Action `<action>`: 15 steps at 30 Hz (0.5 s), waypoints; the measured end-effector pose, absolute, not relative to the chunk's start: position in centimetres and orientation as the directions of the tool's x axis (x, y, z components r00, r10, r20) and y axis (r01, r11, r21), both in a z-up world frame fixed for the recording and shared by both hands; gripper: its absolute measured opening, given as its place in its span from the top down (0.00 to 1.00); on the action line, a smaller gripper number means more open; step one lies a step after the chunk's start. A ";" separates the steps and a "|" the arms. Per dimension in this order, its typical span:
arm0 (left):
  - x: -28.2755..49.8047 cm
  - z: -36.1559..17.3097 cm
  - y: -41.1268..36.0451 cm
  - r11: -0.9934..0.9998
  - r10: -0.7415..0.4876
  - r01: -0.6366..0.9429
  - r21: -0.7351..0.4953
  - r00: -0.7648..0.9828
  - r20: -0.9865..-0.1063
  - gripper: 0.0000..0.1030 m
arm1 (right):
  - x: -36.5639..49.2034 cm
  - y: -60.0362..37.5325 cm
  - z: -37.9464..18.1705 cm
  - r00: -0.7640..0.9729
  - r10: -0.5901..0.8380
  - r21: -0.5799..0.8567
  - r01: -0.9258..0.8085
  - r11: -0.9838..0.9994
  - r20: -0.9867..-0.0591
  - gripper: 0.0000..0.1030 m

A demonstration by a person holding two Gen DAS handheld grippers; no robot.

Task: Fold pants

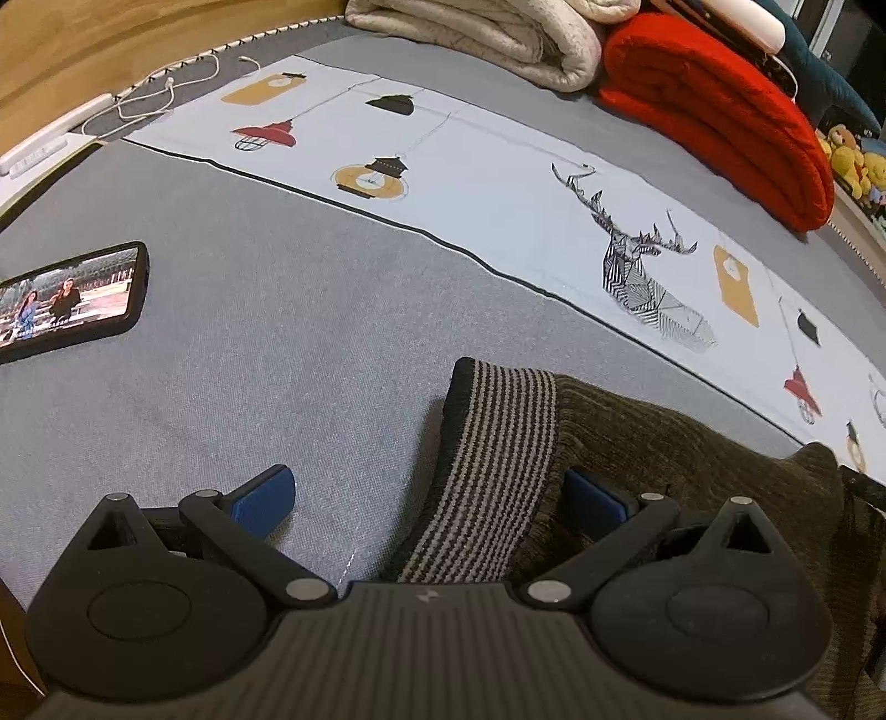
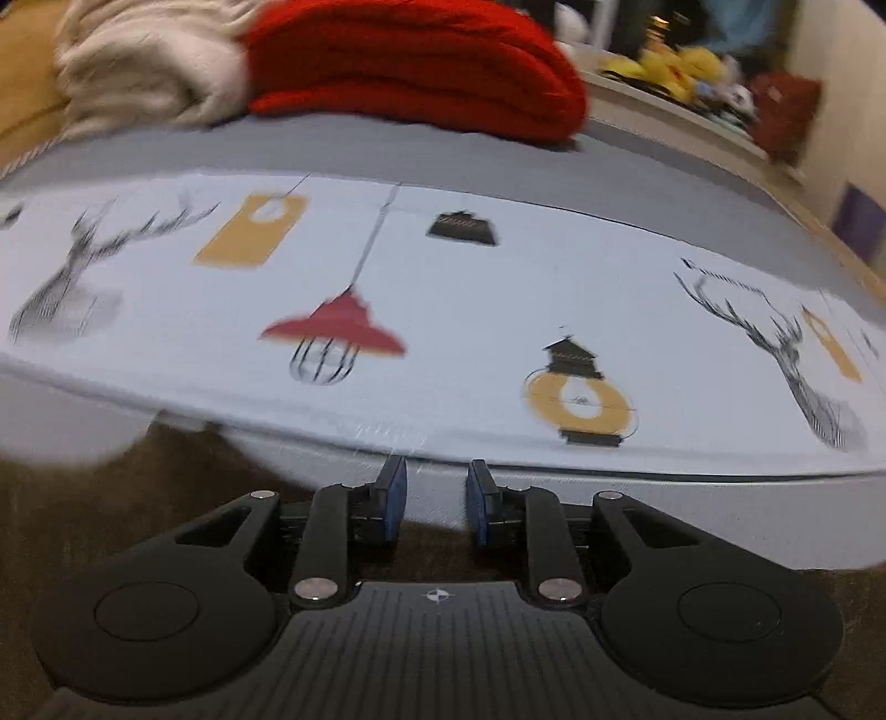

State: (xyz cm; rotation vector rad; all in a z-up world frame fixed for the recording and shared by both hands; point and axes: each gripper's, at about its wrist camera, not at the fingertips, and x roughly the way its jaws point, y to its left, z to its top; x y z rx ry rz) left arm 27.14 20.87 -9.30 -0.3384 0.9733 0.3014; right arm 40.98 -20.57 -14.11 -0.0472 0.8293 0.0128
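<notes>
Dark olive-brown knit pants point(image 1: 681, 443) lie on the grey bed point(image 1: 277, 343), with their black-and-grey striped waistband point(image 1: 498, 465) pointing up the frame. My left gripper point(image 1: 429, 498) stands wide open. The waistband lies between its blue pads point(image 1: 266, 495), which do not press on it. In the blurred right wrist view the brown pants point(image 2: 166, 476) fill the lower part of the frame under my right gripper point(image 2: 437, 498). Its jaws stand a narrow gap apart, and no cloth shows between the pads point(image 2: 394, 498).
A phone point(image 1: 72, 299) with a lit screen lies at the left. A white cloth printed with lamps and deer point(image 1: 498, 210) crosses the bed. Folded cream point(image 1: 487, 39) and red point(image 1: 720, 111) blankets sit at the back, a white cable point(image 1: 155, 94) at the far left, plush toys point(image 1: 853, 160) at the right.
</notes>
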 end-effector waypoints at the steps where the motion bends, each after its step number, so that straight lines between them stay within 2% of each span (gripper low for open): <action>1: 26.9 -9.0 20.9 0.909 0.102 -0.392 -0.142 0.539 -0.836 0.00 | 40.4 -21.2 -13.2 0.681 0.026 0.020 -0.017 1.000 -0.732 0.76; 5: 26.0 -8.1 19.9 0.935 0.152 -0.349 -0.071 0.573 -0.805 0.00 | 35.4 -22.3 -9.9 0.713 0.132 0.104 -0.084 0.991 -0.689 0.69; 9: 25.6 -8.3 18.9 0.953 0.119 -0.297 -0.067 0.564 -0.817 0.00 | 29.5 -21.7 -9.2 0.660 0.215 0.147 -0.159 0.976 -0.720 0.53; 11: 25.6 -8.6 18.2 0.963 0.113 -0.265 -0.047 0.558 -0.822 0.00 | 27.8 -20.5 -10.5 0.623 0.211 0.113 -0.193 0.975 -0.753 0.51; 13: 26.2 -9.4 17.5 0.968 0.169 -0.247 0.038 0.536 -0.827 0.00 | 27.1 -19.3 -13.3 0.580 0.149 0.017 -0.226 0.974 -0.801 0.50; 14: 26.3 -9.7 17.4 0.970 0.178 -0.239 0.056 0.529 -0.830 0.00 | 26.4 -19.1 -13.9 0.635 0.149 -0.020 -0.252 0.968 -0.758 0.44; 15: 26.3 -9.8 17.5 0.969 0.173 -0.241 0.049 0.529 -0.831 0.00 | 26.4 -18.8 -13.9 0.641 0.129 -0.068 -0.273 0.960 -0.756 0.37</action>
